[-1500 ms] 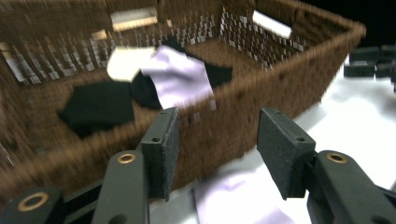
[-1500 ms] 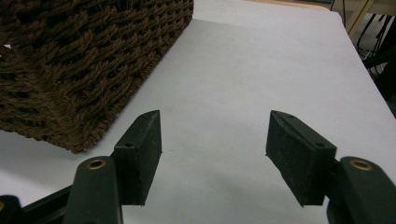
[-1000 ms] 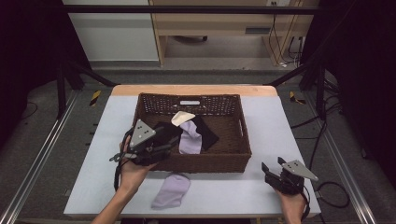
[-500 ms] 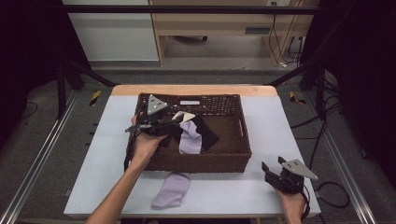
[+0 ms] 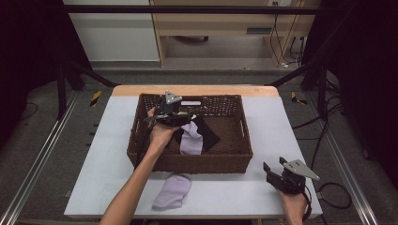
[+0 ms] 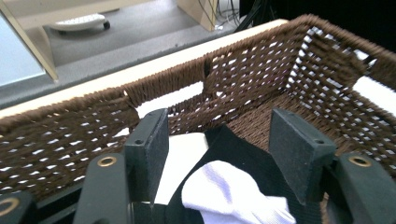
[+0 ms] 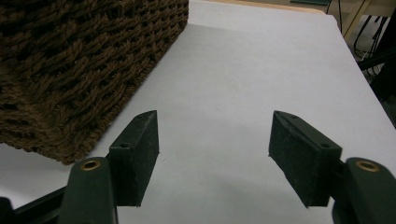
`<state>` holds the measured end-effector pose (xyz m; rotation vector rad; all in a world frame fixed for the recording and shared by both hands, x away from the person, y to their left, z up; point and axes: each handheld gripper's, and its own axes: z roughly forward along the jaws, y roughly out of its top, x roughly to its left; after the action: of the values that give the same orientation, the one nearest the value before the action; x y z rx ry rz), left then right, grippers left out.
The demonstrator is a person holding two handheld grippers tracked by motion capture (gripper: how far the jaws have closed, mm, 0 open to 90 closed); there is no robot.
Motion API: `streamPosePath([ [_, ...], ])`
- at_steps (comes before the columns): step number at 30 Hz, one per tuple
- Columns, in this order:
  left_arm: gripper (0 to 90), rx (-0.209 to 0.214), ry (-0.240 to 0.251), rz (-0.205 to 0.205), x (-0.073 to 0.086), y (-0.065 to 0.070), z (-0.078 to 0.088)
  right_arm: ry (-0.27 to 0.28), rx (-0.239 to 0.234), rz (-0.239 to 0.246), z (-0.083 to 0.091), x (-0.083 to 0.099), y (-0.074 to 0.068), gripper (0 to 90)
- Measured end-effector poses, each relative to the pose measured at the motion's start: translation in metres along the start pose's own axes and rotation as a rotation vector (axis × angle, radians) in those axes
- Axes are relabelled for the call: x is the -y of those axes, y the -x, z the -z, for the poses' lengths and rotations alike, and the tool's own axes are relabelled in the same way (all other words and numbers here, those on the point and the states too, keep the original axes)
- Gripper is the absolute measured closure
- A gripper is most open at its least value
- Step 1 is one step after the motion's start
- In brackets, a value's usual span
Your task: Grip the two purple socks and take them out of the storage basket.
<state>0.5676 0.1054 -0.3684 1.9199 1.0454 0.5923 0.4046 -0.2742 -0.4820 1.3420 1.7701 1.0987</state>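
A: Surface first. White table top (image 5: 291, 122) with a pale wooden strip along its far edge, black frame rails to either side, grey floor beyond, a light wooden cabinet and loose cables at the back of the room.

B: On the table?

A: Brown wicker basket (image 5: 136, 140), centre. Inside it a black cloth (image 5: 209, 133), a lavender sock (image 5: 191, 140) draped over the cloth, and a cream piece near the far wall. A second lavender sock (image 5: 172, 191) lies flat on the table just in front of the basket's near wall.

B: Left gripper?

A: Left gripper (image 5: 177, 117) is inside the basket, toward its far left corner. Its own view looks at the far wicker wall; jaws stand wide apart. The sock in the basket (image 6: 233, 196) and the black cloth lie low between them; pads not pressing on either. Cream piece sits just beyond the left jaw.

B: Right one?

A: Right gripper (image 5: 274, 168) rests at the table's near right corner, well apart from both socks. Jaws spread, bare table between them, basket corner at the left of its view. They have just been closing a little.
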Motion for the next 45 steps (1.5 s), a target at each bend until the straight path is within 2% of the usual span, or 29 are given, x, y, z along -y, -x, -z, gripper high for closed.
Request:
streamPosePath([
  [3,38.1,0.000,-0.041,0.002,0.004,0.000,-0.012,-0.003,0.000,0.000,0.000,0.000,0.000,33.4],
  [7,37.6,-0.002,-0.106,-0.016,0.010,0.001,-0.023,-0.006,-0.001,0.002,-0.001,0.001,0.000,33.4],
  [10,37.2,0.006,-0.129,-0.012,0.011,0.000,-0.027,-0.008,-0.001,0.002,-0.001,0.001,0.000,33.4],
  [15,36.3,0.008,-0.191,-0.030,0.015,0.001,-0.036,-0.013,-0.002,0.001,-0.001,0.001,0.000,33.3],
  [20,36.0,0.023,-0.259,-0.024,0.017,0.001,-0.041,-0.011,-0.003,0.000,-0.001,0.001,0.000,33.2],
  [23,35.4,0.020,-0.286,-0.041,0.018,0.003,-0.045,-0.011,-0.004,0.000,-0.001,0.001,0.000,33.1],
  [27,34.8,0.030,-0.326,-0.102,0.019,0.010,-0.050,-0.012,-0.004,0.000,-0.001,0.001,0.000,32.7],
  [30,34.5,0.031,-0.349,-0.120,0.020,0.012,-0.052,-0.012,-0.004,0.000,-0.001,0.001,0.000,32.6],
  [32,35.2,0.047,-0.378,-0.122,0.021,0.013,-0.055,-0.015,-0.006,0.001,-0.001,0.001,0.000,32.5],
  [38,52.8,0.074,-0.454,-0.101,0.022,0.014,-0.059,-0.017,-0.005,0.002,-0.001,0.001,0.000,32.4],
  [43,74.3,0.082,-0.470,-0.100,0.022,0.014,-0.060,-0.016,-0.008,0.001,-0.001,0.001,0.000,32.4],
  [45,79.8,0.081,-0.471,-0.099,0.022,0.014,-0.060,-0.016,-0.008,0.001,-0.001,0.001,0.000,32.4],
])
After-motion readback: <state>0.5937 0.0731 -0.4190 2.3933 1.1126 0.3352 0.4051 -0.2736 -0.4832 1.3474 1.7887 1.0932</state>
